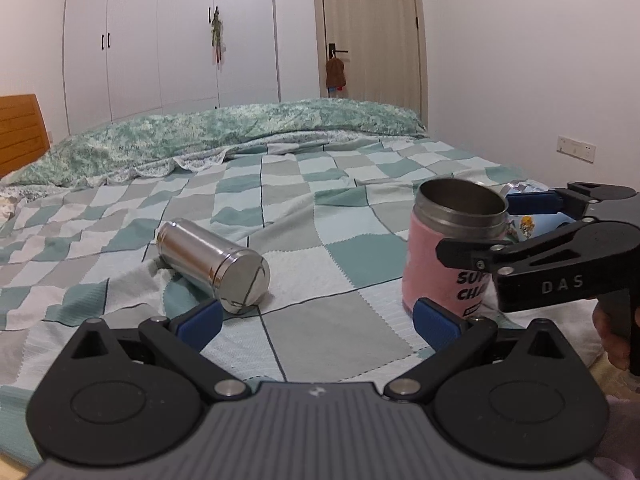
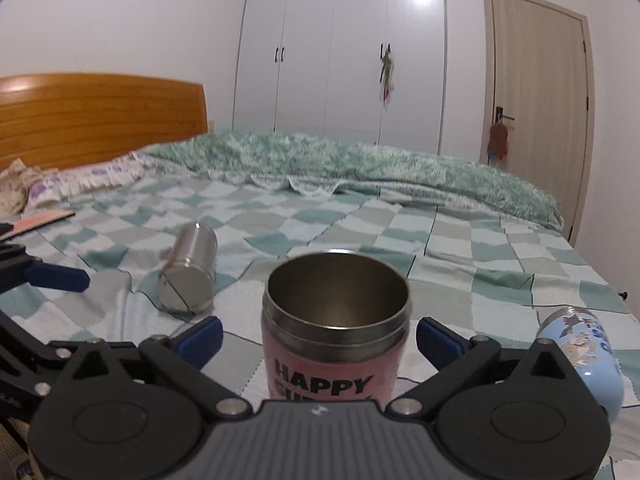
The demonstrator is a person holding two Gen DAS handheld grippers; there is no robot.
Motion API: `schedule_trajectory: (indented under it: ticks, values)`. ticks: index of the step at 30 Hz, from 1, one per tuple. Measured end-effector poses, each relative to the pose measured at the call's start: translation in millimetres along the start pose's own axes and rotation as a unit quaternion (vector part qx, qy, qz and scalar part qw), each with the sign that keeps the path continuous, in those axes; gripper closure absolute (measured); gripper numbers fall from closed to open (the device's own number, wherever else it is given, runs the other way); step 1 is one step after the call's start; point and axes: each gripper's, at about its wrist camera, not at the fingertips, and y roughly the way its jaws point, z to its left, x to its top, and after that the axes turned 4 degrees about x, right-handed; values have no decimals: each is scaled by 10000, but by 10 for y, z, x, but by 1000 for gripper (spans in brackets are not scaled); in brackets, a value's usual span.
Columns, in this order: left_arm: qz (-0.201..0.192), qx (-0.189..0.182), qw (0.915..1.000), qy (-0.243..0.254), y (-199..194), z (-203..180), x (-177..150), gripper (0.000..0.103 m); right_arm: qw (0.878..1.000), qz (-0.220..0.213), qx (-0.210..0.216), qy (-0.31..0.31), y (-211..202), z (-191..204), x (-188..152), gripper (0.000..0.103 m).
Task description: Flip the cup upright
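A pink cup (image 2: 335, 332) with black lettering stands upright on the bed (image 2: 460, 248), open mouth up, its steel inside showing nothing in it. It sits between the blue pads of the right tongs (image 2: 319, 340), which are spread apart with a gap on each side, not touching it. It looks set upright already, judging by its pose.

A steel cup (image 1: 212, 266) lies on its side on the checked blanket (image 1: 320, 208), well apart to the left, flat end toward the cameras; what it holds cannot be seen. A blue cartoon cup (image 2: 580, 356) lies tipped over just to the right of the pink one.

The left tongs (image 1: 318, 326) hover low over the blanket, also spread wide and holding nothing, with the steel cup just beyond the left pad.

The soft, wrinkled blanket could let the pink cup topple if a pad brushes it while pulling back. The steel cup could roll when approached.
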Motion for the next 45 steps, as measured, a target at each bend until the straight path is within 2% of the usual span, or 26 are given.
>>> schedule_trajectory:
  ticks: [13, 25, 33, 37, 45]
  values:
    - [-565, 242, 9981, -107, -625, -405, 14, 0, 9958, -900, -104, 139, -985, -164, -148, 0]
    - [-1154, 669, 9881, -767, -965, -612, -310, 0, 9930, -1094, -449, 26, -1722, -316, -631, 0]
    - [-1542, 975, 9814, -595, -924, -726, -646, 0, 9878, -1351, -776, 67, -1946, -394, -1009, 0]
    - [-1687, 1048, 9789, -480, -879, -806, -766, 0, 9852, -1485, -855, 81, -1989, -436, -1056, 0]
    - [-1802, 1004, 9773, -479, -885, -813, -778, 0, 9836, -1549, -910, 137, -2004, -471, -1064, 0]
